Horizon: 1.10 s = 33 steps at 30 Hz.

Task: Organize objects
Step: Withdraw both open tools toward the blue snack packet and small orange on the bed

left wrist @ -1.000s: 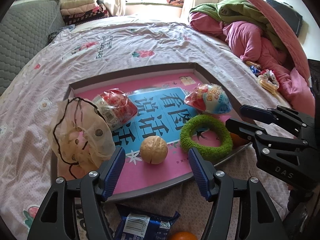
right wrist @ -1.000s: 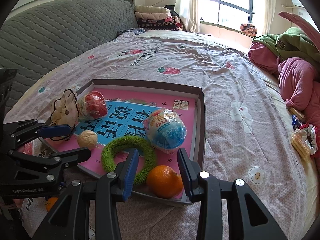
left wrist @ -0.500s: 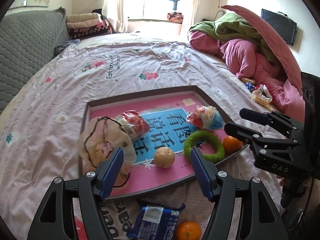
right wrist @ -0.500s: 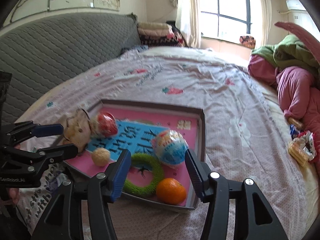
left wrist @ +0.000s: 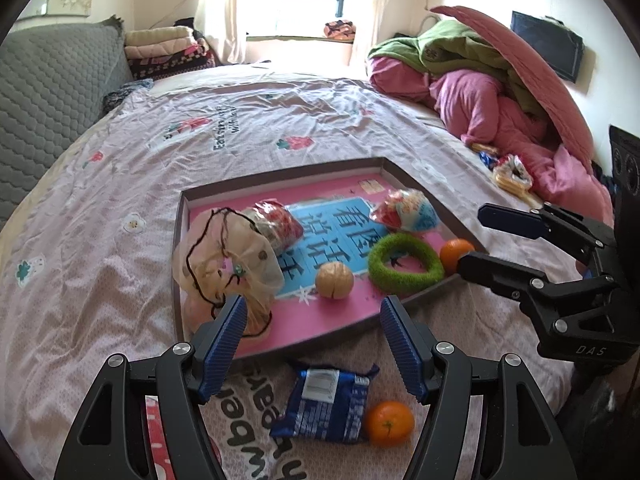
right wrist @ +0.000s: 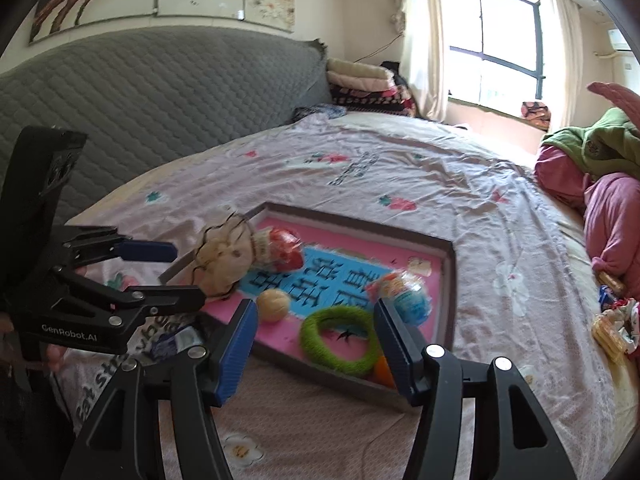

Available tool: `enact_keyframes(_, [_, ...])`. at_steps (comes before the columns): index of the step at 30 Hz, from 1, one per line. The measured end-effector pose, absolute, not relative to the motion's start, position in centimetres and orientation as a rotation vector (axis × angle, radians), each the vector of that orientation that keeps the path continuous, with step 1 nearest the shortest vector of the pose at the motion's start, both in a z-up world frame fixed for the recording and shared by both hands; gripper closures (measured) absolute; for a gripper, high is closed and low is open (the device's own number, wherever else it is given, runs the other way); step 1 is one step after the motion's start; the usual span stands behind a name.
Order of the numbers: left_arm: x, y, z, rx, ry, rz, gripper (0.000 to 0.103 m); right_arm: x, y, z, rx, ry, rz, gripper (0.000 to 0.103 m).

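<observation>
A shallow pink tray (left wrist: 320, 330) (right wrist: 450, 280) lies on the bed. It holds a mesh pouch (left wrist: 224, 264) (right wrist: 224, 256), a red snack bag (left wrist: 276, 224) (right wrist: 280, 248), a walnut (left wrist: 334, 280) (right wrist: 273, 306), a green ring (left wrist: 404, 264) (right wrist: 340, 340), a blue-red snack bag (left wrist: 408, 212) (right wrist: 408, 296) and an orange (left wrist: 454, 252) (right wrist: 385, 372). A blue packet (left wrist: 324, 404) and a second orange (left wrist: 389, 423) lie on the bed in front of the tray. My left gripper (left wrist: 310, 344) (right wrist: 168, 276) is open and empty above them. My right gripper (right wrist: 316, 352) (left wrist: 476, 240) is open and empty at the tray's near right corner.
A grey quilted headboard (right wrist: 140, 108) runs along the left. Folded blankets (left wrist: 168, 48) are stacked by the window. A heap of pink and green bedding (left wrist: 480, 80) and some wrapped snacks (left wrist: 510, 176) lie at the right. The pale floral sheet (left wrist: 260, 128) stretches beyond the tray.
Both grippers have drawn back and up from the tray, still open. The orange that sat between my right fingers stays in the tray. The blue packet and second orange now show fully.
</observation>
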<state>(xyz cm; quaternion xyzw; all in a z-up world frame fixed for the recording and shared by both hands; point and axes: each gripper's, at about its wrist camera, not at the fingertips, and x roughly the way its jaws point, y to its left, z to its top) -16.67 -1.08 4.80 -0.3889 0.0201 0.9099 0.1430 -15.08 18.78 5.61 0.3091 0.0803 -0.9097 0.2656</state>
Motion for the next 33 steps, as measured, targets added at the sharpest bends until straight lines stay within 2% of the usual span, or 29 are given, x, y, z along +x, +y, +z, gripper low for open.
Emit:
enact_keyframes(6, [-15.6, -0.8, 3.6, -1.125, 0.213, 2.662, 0.032, -13.8, 17.7, 3.8, 0.915, 0.262, -2.353, 0.043])
enact_keyframes(18, [-15.0, -0.9, 1.8, -1.184, 0.256, 2.604, 0.032, -11.0, 14.5, 1.3, 0.956, 0.436, -2.204, 0.043])
enact_keyframes(33, [-14.3, -0.1, 0.8, -1.223, 0.284, 2.543, 0.032, -9.8, 13.7, 0.5, 0.988, 0.429, -2.129, 0.043])
